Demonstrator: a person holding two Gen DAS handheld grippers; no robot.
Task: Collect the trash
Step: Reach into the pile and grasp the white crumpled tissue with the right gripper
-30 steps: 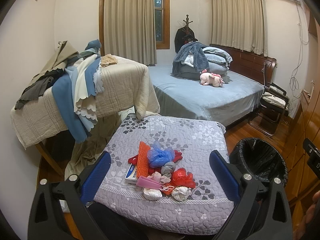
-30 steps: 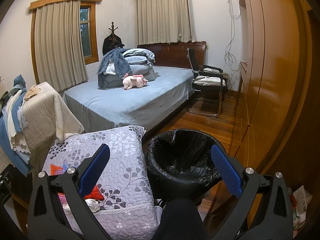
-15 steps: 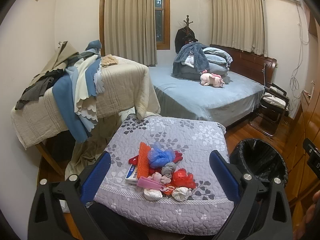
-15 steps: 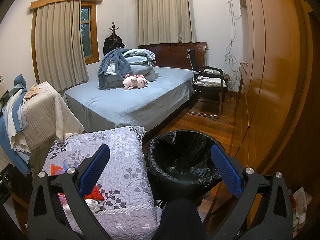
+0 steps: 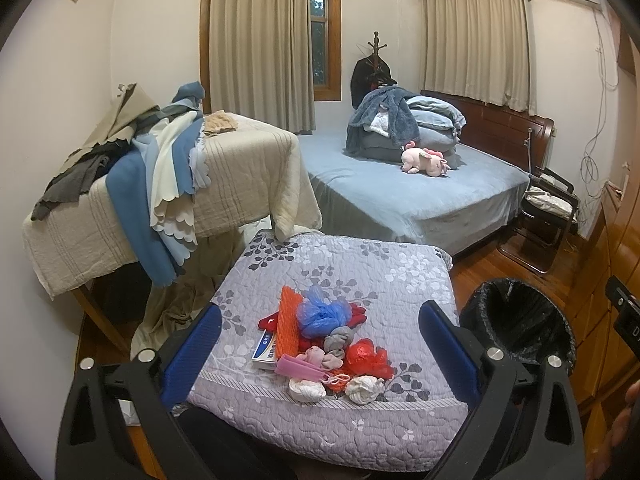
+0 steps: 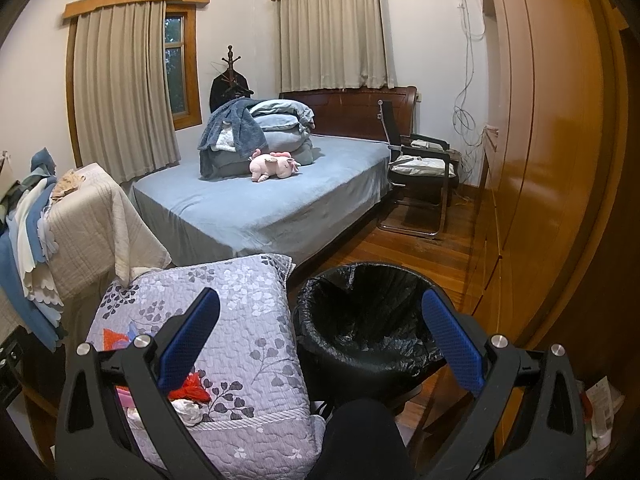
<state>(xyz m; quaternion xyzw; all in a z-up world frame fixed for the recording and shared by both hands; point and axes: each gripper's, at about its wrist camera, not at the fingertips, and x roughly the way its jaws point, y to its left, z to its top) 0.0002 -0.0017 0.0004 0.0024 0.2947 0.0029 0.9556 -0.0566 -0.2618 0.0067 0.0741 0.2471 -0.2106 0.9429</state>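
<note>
A heap of trash lies near the front of a grey floral quilted cushion (image 5: 380, 264): a blue mesh puff (image 5: 324, 312), an orange mesh strip (image 5: 289, 320), a crumpled red bag (image 5: 366, 358), two white paper wads (image 5: 362, 389), a pink strip (image 5: 302, 370) and a small blue-and-white box (image 5: 266, 350). My left gripper (image 5: 320, 344) hovers open above and in front of the heap, touching nothing. A black-lined trash bin (image 6: 366, 320) stands on the floor right of the cushion. My right gripper (image 6: 320, 340) is open over the bin's near rim and holds nothing.
A table draped in beige cloth with piled fabrics (image 5: 160, 172) stands left of the cushion. Behind is a blue bed (image 5: 400, 196) with folded bedding and a pink plush toy (image 5: 426, 160). A black chair (image 6: 420, 184) and a wooden wardrobe (image 6: 540, 160) line the right side.
The left wrist view has drifted very slightly; the trash heap sits a touch lower in frame. Both grippers stay open and nothing has been picked up.
</note>
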